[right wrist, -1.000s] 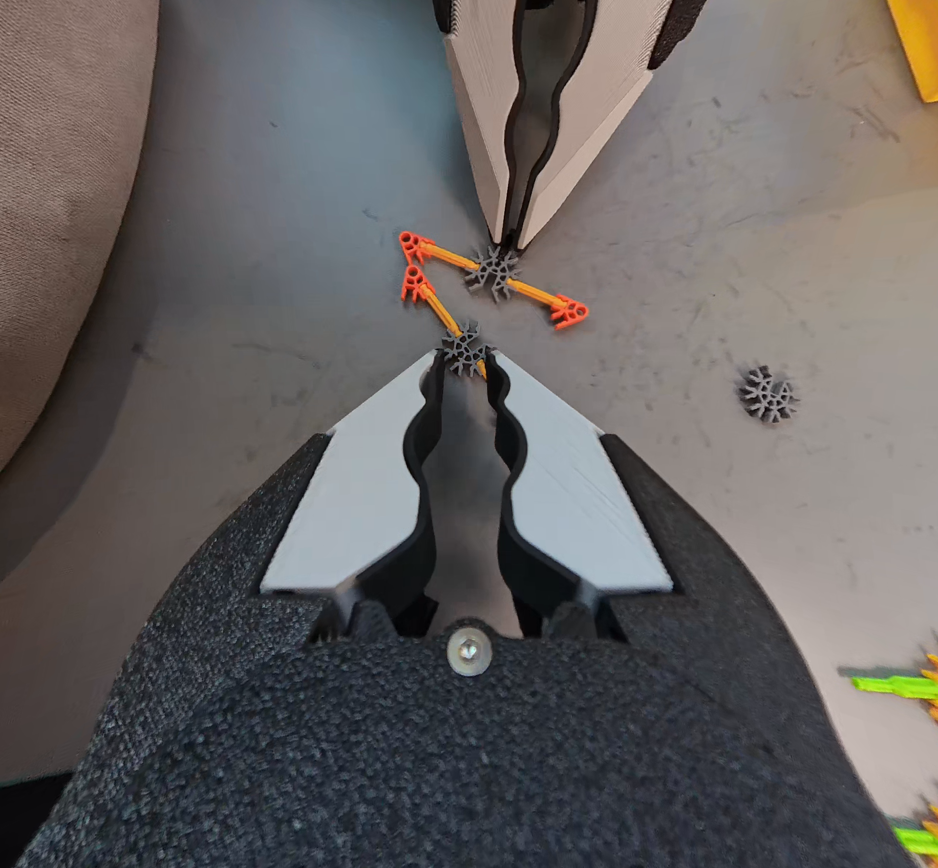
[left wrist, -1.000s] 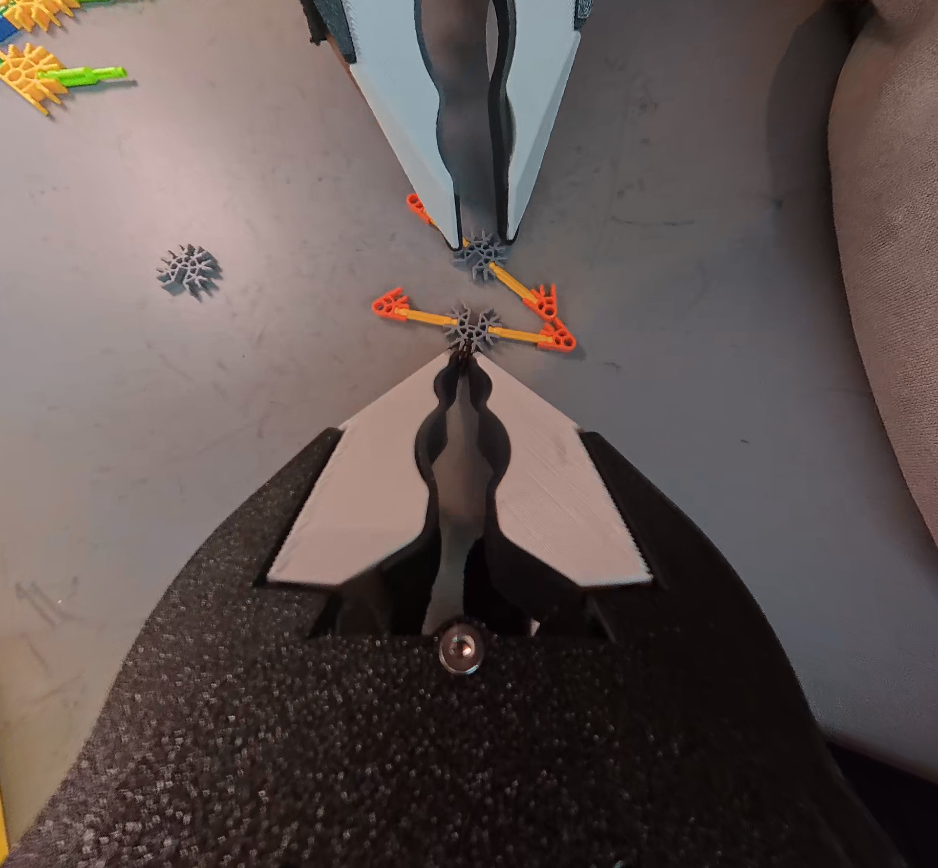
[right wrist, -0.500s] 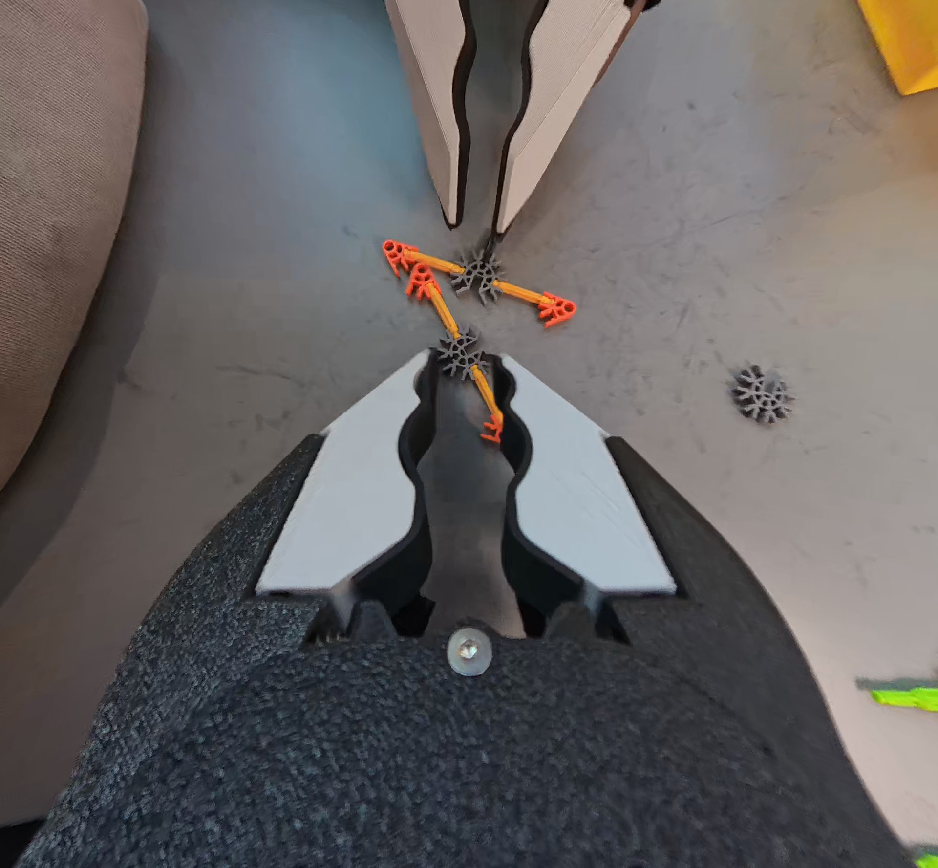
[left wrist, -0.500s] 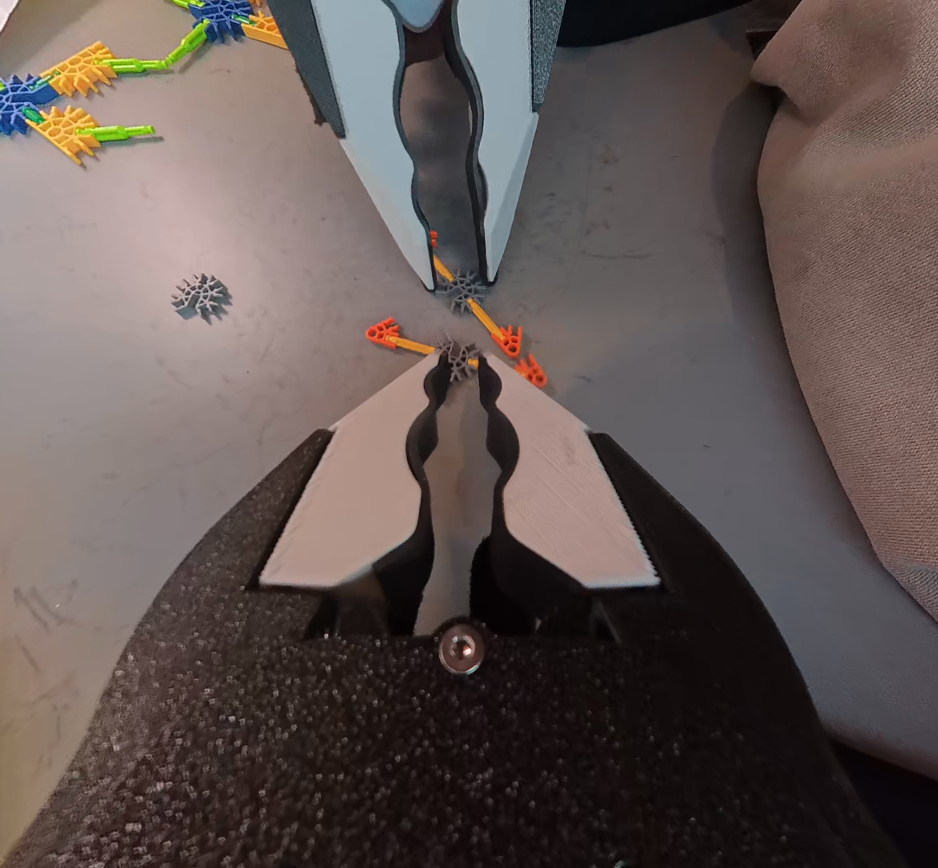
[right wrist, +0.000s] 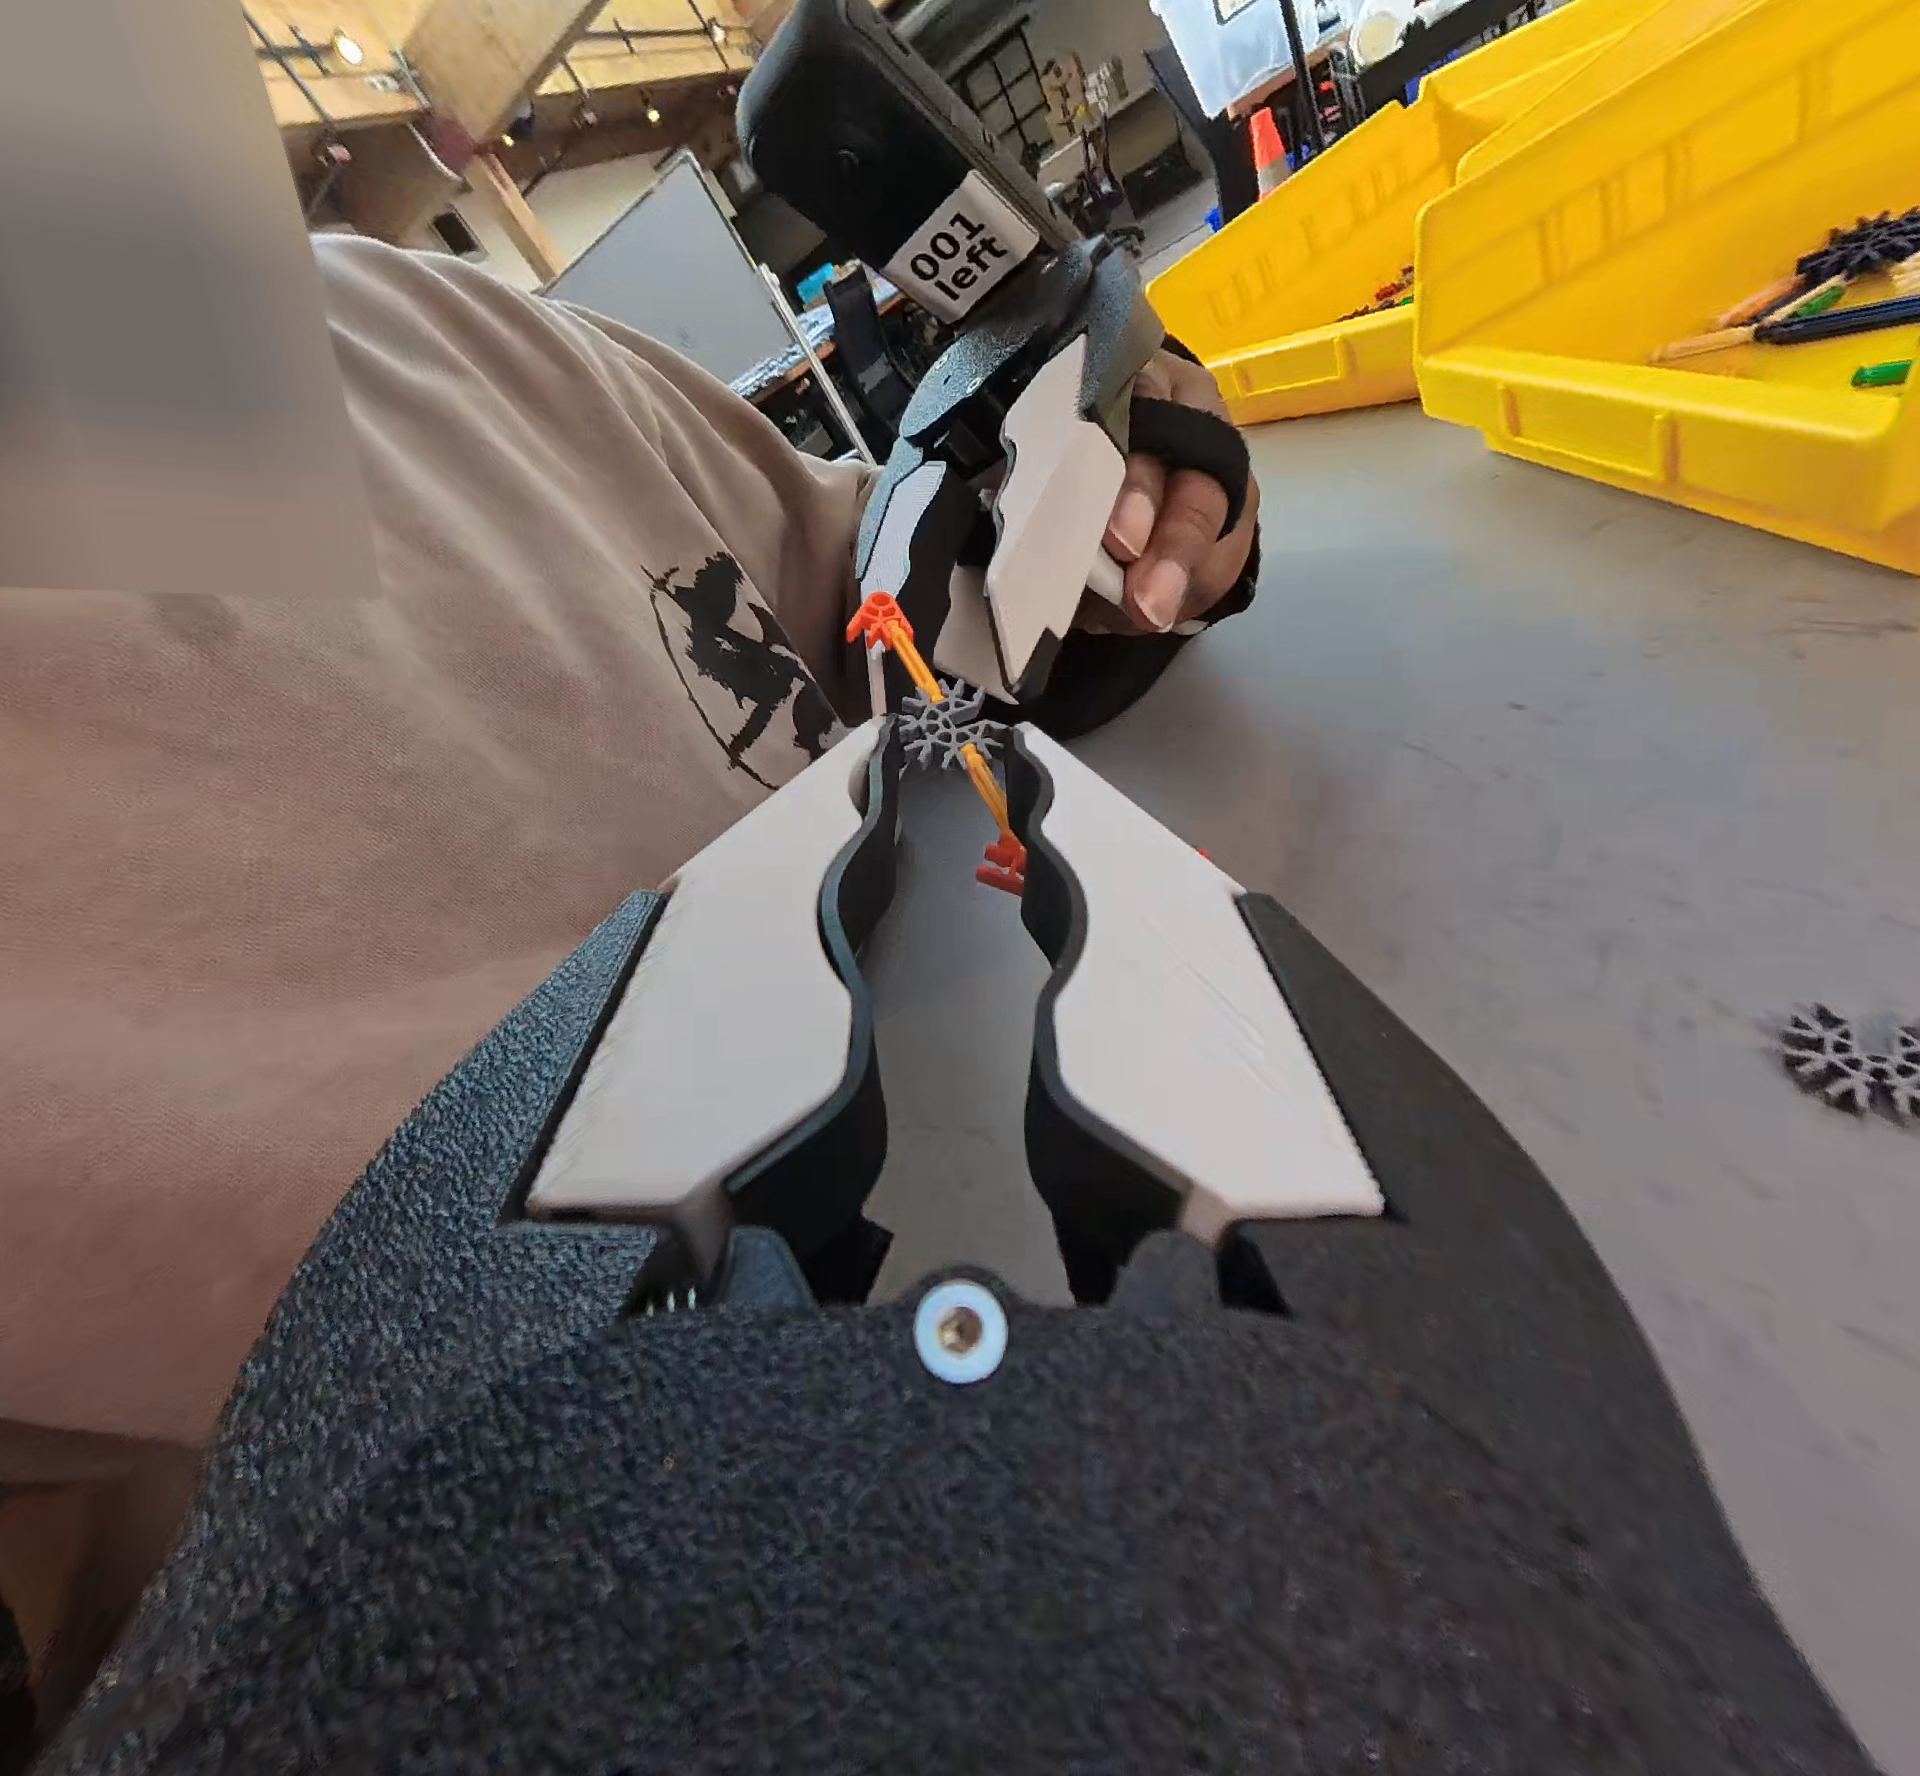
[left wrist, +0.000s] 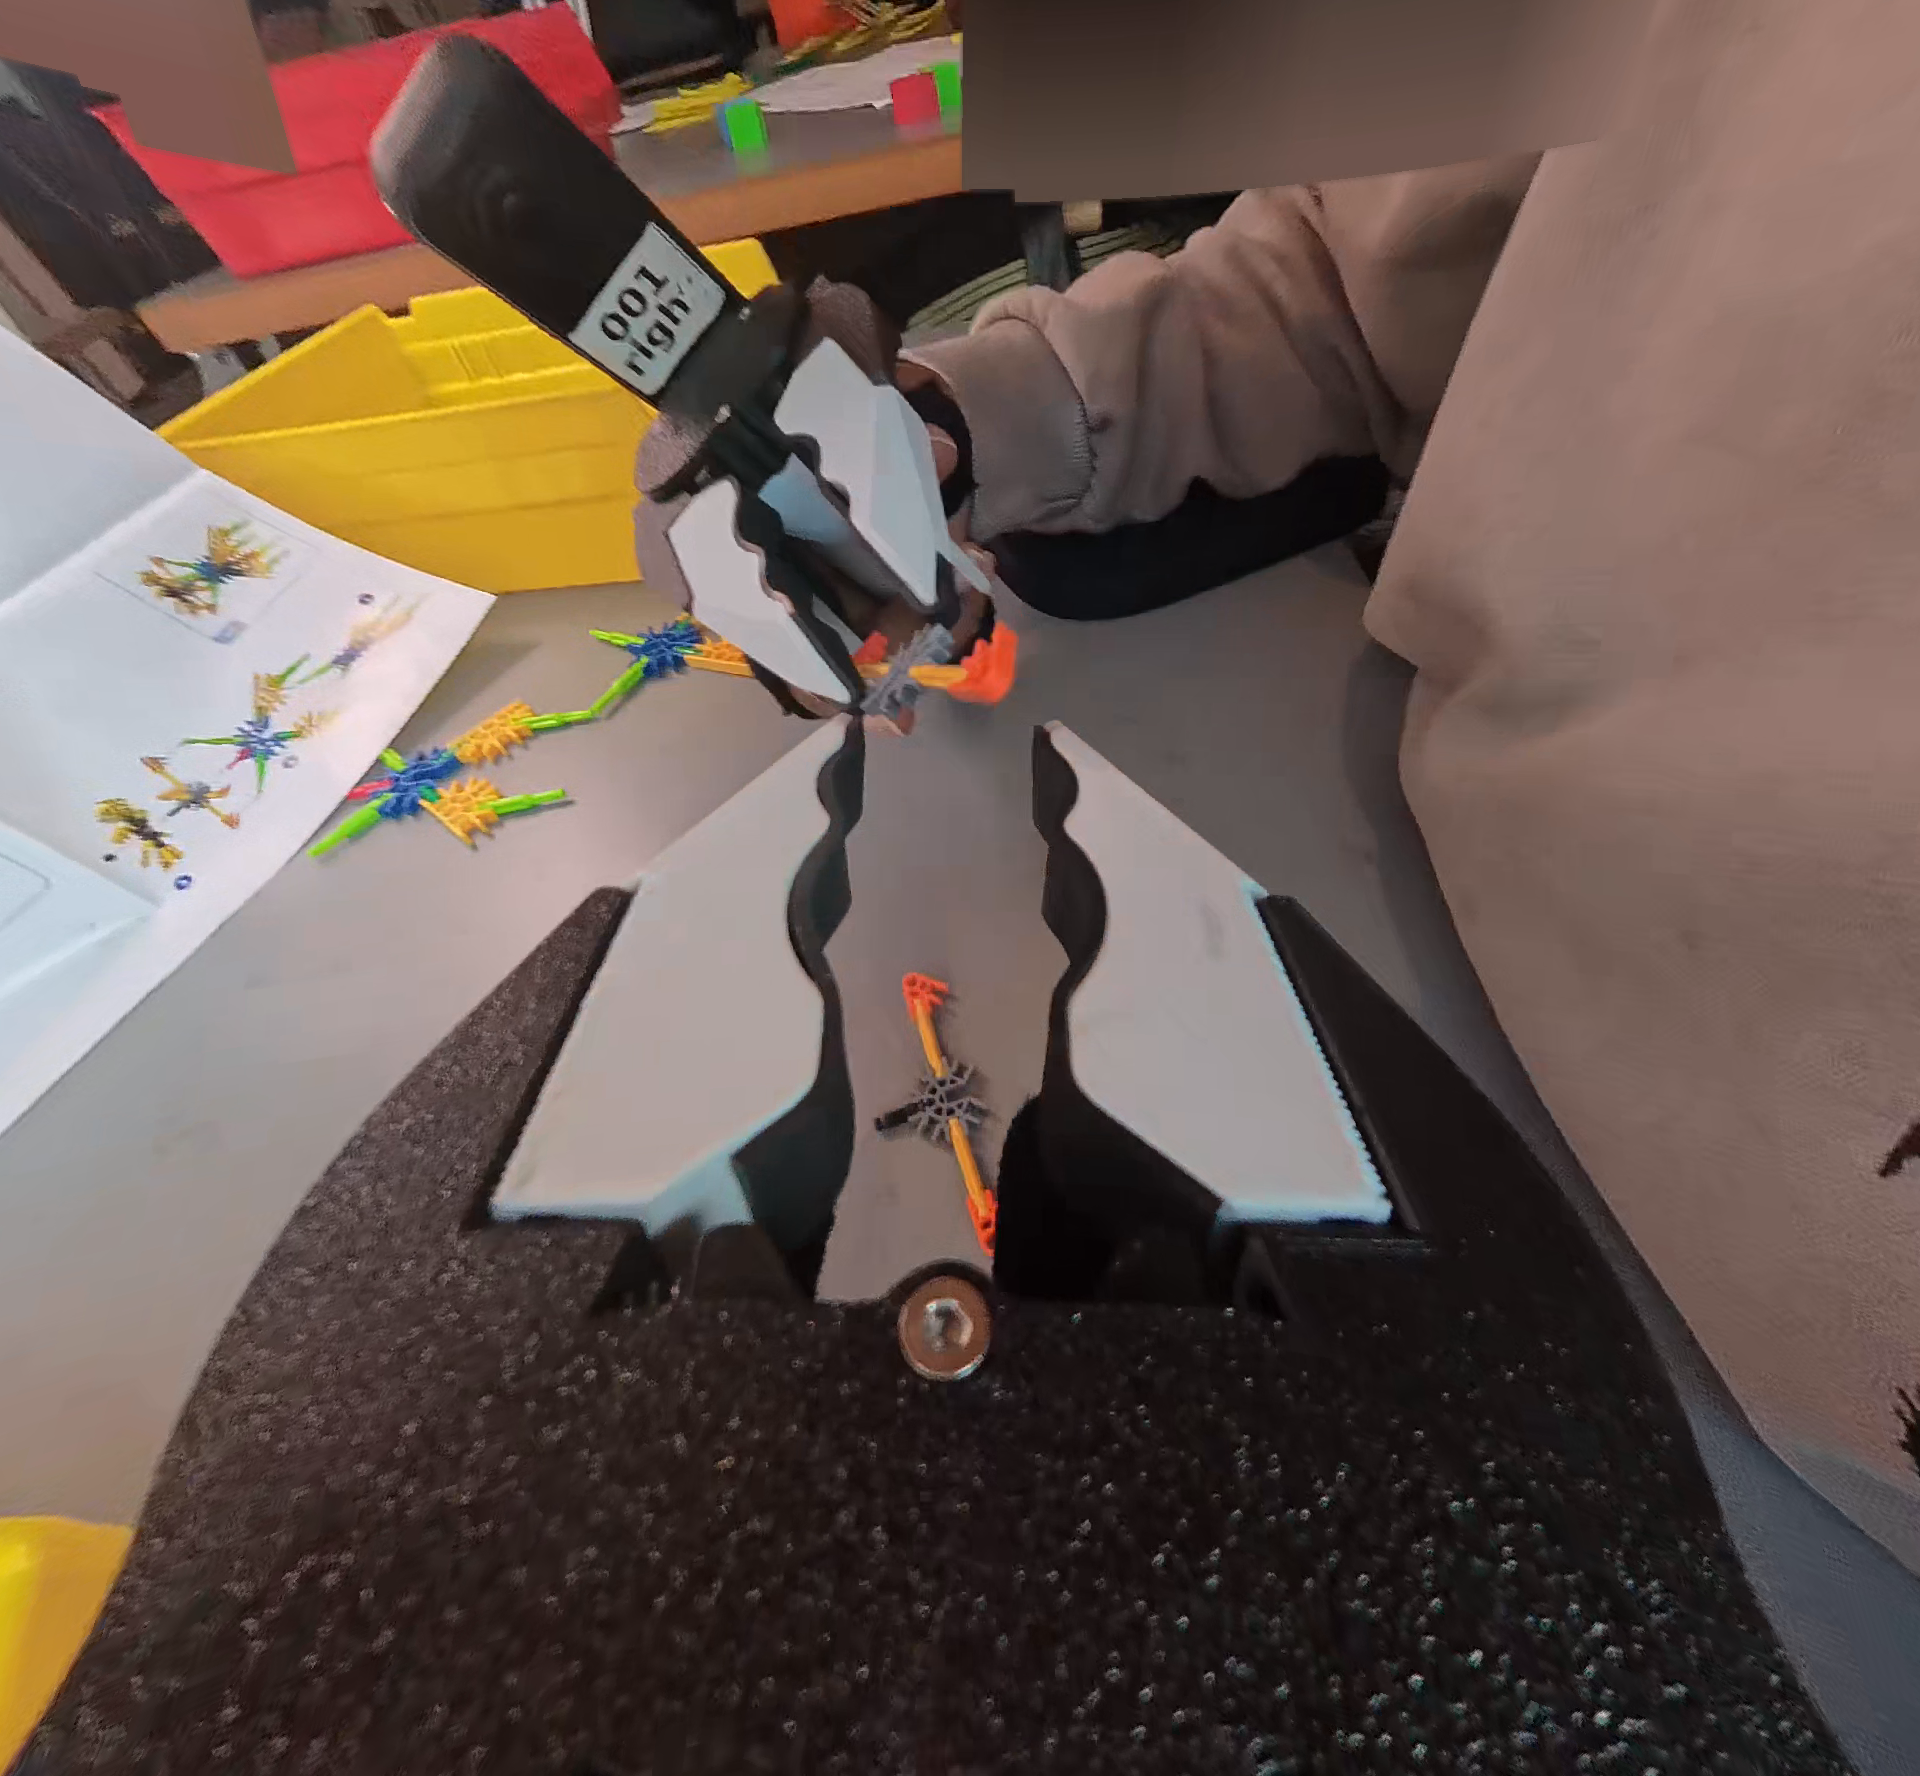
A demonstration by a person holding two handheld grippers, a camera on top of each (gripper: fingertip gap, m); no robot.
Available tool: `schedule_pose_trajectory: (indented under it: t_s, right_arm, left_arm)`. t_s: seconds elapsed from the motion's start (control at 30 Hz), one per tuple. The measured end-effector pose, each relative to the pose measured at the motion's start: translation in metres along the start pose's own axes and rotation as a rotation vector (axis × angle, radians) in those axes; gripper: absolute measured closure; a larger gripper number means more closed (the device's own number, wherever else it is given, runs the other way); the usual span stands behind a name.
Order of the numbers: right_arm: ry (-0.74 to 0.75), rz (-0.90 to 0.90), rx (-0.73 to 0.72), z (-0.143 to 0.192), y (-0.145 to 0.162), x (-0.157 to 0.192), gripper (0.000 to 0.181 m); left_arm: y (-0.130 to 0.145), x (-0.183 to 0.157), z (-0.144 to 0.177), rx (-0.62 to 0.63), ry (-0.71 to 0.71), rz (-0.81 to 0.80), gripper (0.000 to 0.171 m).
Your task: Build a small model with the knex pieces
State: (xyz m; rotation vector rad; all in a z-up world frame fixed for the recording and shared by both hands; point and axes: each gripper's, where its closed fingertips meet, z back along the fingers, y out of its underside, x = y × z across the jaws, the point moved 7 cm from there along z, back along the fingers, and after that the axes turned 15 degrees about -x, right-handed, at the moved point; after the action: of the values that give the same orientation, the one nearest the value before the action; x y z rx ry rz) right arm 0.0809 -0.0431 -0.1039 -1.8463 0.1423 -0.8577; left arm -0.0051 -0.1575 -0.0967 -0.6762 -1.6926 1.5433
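My right gripper [right wrist: 951,739] fingers pinch a grey snowflake connector with orange-tipped yellow rods [right wrist: 954,731], long axis running near-to-far. My left gripper [left wrist: 945,739] fingers are spread, empty above the twin piece [left wrist: 943,1103] lying on the grey worktop [left wrist: 312,999].

The left gripper [left wrist: 945,739] is lifted off the table, jaws spread wide and holding nothing. The right gripper [right wrist: 951,739] is raised too, its tips pinched on a small grey toy wheel [right wrist: 951,734] with orange rods. The two point at each other, tips near. A hand [right wrist: 1174,521] in a fingerless glove, I think, grips the left one's handle.
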Motion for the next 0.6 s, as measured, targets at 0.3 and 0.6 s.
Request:
schedule_pose_trajectory:
  t_s: [0.3,0.6]
  right_arm:
    - [-0.014,-0.104,-0.077,-0.009,0.003,-0.003,0.166]
    - [0.228,0.456,0.160,-0.016,0.007,0.006,0.175]
  left_arm:
    - [-0.007,0.004,-0.001,-0.012,-0.062,0.022,0.168]
    - [0.010,0.019,0.001,0.001,-0.039,0.328,0.168]
